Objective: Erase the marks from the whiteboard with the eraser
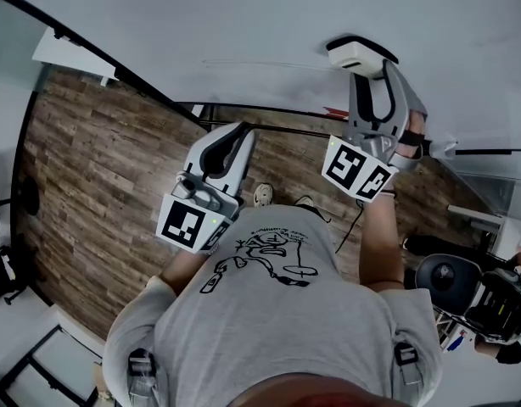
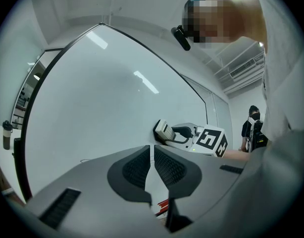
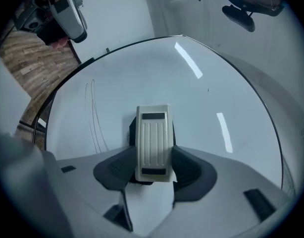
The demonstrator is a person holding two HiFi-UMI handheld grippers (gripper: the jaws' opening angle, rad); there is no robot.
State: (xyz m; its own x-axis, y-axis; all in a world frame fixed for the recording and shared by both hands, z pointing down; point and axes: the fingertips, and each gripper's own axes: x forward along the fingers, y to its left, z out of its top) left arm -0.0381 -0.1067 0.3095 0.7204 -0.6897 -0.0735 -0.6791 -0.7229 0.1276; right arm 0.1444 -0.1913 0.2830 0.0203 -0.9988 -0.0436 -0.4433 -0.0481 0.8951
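The whiteboard (image 1: pixel 243 32) stands upright in front of me and fills the right gripper view (image 3: pixel 221 83). My right gripper (image 3: pixel 153 167) is shut on the cream eraser (image 3: pixel 153 143), whose dark felt side is pressed flat on the board; the eraser (image 1: pixel 360 55) also shows in the head view. Thin curved pen marks (image 3: pixel 95 118) run down the board just left of the eraser, and a faint line (image 1: pixel 260 62) shows in the head view. My left gripper (image 1: pixel 235 134) hangs lower, near the board's bottom edge, shut with nothing between its jaws (image 2: pixel 153 165).
A tray rail with a red marker (image 1: pixel 335 112) runs along the board's bottom edge. Wood floor (image 1: pixel 91 159) lies below. An office chair (image 1: pixel 451 278) is at the right, and another person (image 2: pixel 253 128) stands far off to the right.
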